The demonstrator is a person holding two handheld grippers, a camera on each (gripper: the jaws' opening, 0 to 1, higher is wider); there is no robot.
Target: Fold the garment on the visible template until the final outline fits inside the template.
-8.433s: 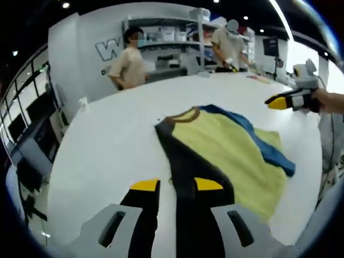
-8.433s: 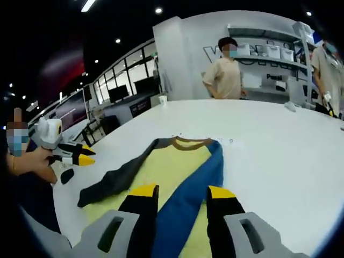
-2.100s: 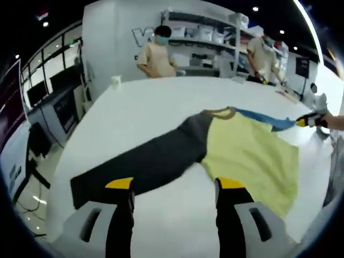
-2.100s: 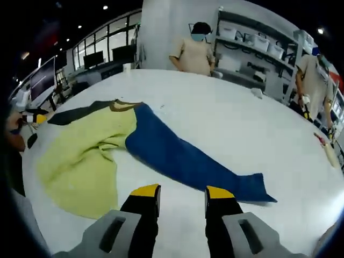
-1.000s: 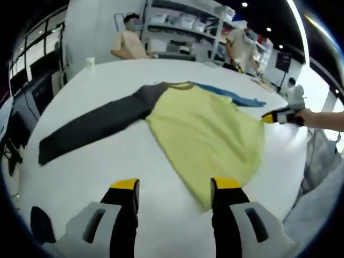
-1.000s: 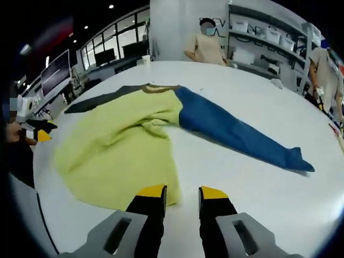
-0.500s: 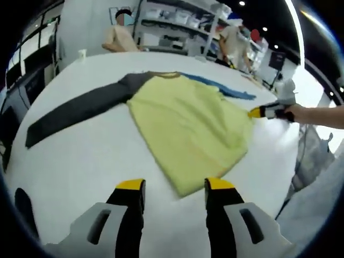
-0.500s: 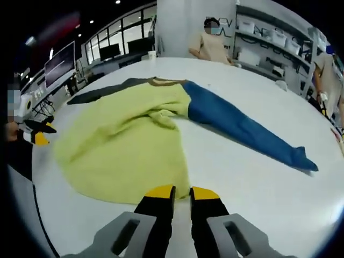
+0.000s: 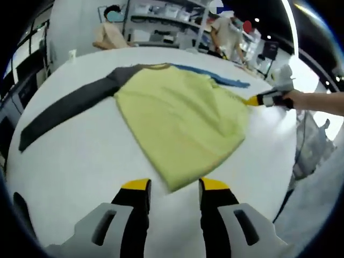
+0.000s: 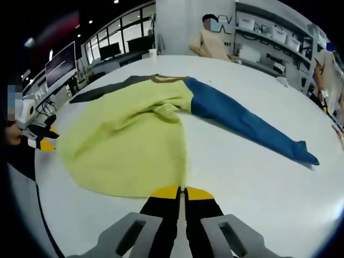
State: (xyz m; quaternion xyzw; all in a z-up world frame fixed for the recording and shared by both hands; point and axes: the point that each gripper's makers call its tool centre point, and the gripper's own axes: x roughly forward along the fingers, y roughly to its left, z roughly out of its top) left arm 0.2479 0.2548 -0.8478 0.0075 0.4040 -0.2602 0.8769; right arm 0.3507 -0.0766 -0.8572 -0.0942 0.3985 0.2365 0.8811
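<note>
Garment (image 9: 180,115): soft knit, yellow-green body, grey sleeve (image 9: 64,110) and blue sleeve (image 10: 247,126) spread flat across my white counter (image 10: 258,177).
Left gripper (image 9: 173,185): yellow-tipped fingers spread — hem corner between them.
Right gripper (image 10: 179,192): fingers pressed together at the hem edge; whether they pinch cloth, I cannot tell.
Background: two people standing by shelving.

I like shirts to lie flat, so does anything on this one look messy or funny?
Yes. The yellow long-sleeved shirt has a bunched-up ridge of cloth near its blue sleeve, so it does not lie flat there. Its sleeves do not match either: the other is a dark grey sleeve. Both lie spread out on the white table.
</note>
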